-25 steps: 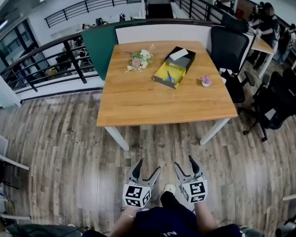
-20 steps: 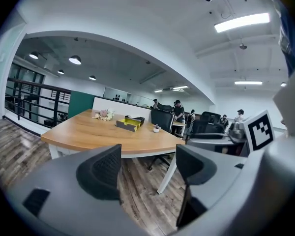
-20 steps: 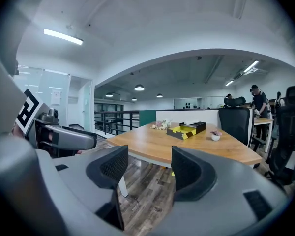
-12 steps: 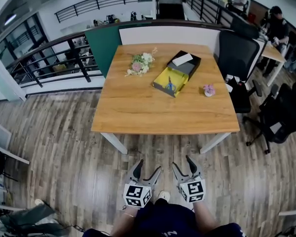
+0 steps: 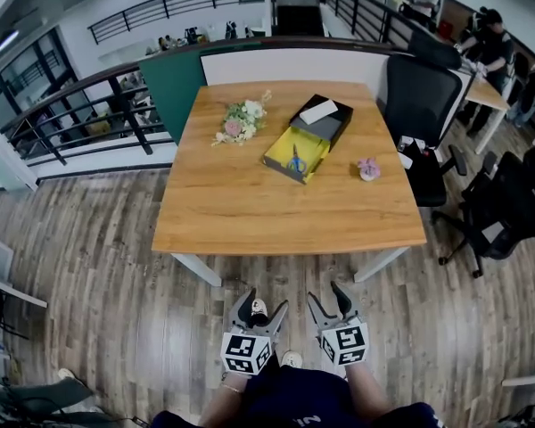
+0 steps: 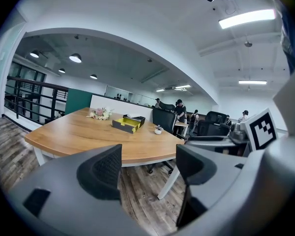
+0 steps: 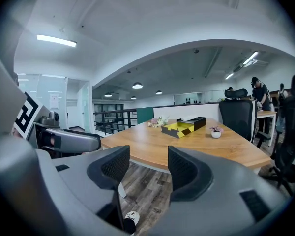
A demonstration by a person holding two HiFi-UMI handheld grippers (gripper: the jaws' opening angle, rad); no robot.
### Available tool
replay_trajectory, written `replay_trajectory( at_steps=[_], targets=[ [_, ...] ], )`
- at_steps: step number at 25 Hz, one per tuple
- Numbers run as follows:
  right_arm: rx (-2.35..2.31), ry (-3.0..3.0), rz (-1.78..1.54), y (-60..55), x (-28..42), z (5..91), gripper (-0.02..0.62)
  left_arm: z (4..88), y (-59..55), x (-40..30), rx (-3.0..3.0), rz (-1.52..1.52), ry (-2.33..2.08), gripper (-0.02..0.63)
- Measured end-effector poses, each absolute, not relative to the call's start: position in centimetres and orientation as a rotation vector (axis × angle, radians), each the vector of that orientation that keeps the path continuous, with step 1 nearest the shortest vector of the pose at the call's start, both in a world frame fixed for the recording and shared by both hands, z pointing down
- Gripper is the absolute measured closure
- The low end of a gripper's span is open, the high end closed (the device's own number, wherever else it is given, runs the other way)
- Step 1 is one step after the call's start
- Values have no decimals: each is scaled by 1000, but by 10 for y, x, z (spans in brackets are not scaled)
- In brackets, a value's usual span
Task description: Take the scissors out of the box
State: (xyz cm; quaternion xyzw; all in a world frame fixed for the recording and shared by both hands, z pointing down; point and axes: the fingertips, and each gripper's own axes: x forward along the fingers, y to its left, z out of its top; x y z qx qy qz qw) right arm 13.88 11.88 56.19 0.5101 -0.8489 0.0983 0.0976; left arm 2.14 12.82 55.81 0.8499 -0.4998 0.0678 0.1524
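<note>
Blue-handled scissors [image 5: 296, 162] are lying in the yellow box [image 5: 279, 167] on the bench [image 5: 250, 217], well apart from both grippers. The approach is just starting. The left gripper [image 5: 265, 300] is hanging open and empty. The right gripper [image 5: 325, 292] is gaping too, and its empty jaws have just been closing slightly. Next comes reaching over to the box.

Bouquet [image 5: 236, 123] & sm. pot plant [image 5: 368, 168] on wood table [image 5: 250, 208]; chair [image 5: 417, 96] beside.

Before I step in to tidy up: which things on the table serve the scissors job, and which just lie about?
For the job:
blue-handled scissors
yellow-lined box holding them

Just lying about:
flower bouquet
small pink potted plant
</note>
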Motion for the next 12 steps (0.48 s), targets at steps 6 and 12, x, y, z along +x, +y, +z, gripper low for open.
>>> replay_trajectory(
  at_steps=[6,12],
  targets=[
    [1550,-2474,298,79,140,566,345,566,78,27,2475,204,-1358,264],
    [1607,-2415,335,20,134,572,347,573,14,21,2510,228,-1279,264]
  ],
)
